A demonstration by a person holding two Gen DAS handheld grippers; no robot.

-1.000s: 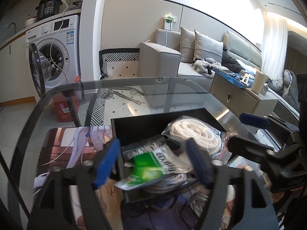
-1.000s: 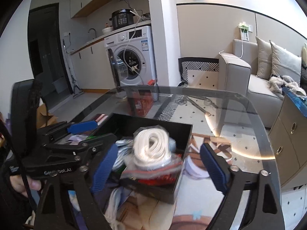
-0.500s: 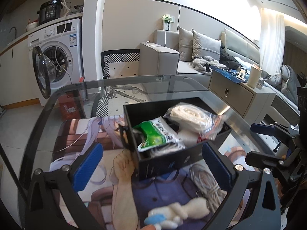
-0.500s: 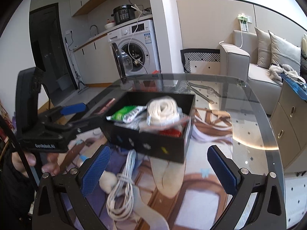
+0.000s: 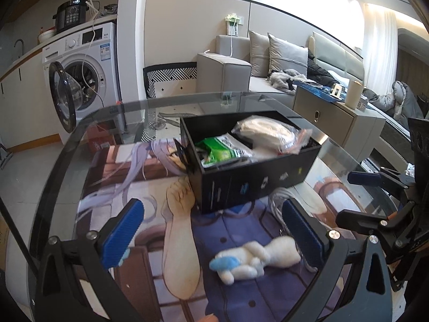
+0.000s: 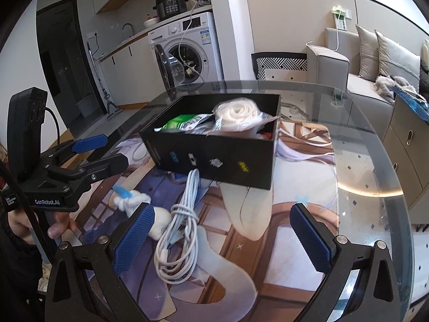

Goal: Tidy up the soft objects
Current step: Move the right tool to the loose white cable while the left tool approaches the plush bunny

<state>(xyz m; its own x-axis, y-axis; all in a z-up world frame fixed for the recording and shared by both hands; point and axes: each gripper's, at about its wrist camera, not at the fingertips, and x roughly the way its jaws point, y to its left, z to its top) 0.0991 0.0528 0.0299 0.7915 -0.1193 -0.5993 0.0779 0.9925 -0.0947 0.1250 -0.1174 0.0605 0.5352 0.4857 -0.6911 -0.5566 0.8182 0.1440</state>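
Note:
A black box [image 5: 254, 185] [image 6: 214, 155] stands on the printed mat and holds a green packet [image 5: 222, 150] [image 6: 182, 123] and a bagged white rope coil [image 5: 268, 131] [image 6: 236, 112]. A white plush toy with a blue tip [image 5: 254, 257] [image 6: 139, 201] lies on the mat in front of the box. A coiled white cable [image 6: 179, 230] [image 5: 278, 201] lies beside it. My left gripper [image 5: 214, 233] is open and empty above the toy. My right gripper [image 6: 222, 241] is open and empty above the cable.
The glass table [image 6: 375, 161] carries the printed mat [image 5: 150, 182]. A washing machine with its door open [image 5: 80, 80] stands behind. A grey sofa [image 5: 241, 69] and a low cabinet [image 5: 335, 118] stand at the right.
Both grippers have pulled back from the box and opened wide. The green packet and the rope bag now lie in the box, and the toy and cable have come into view.

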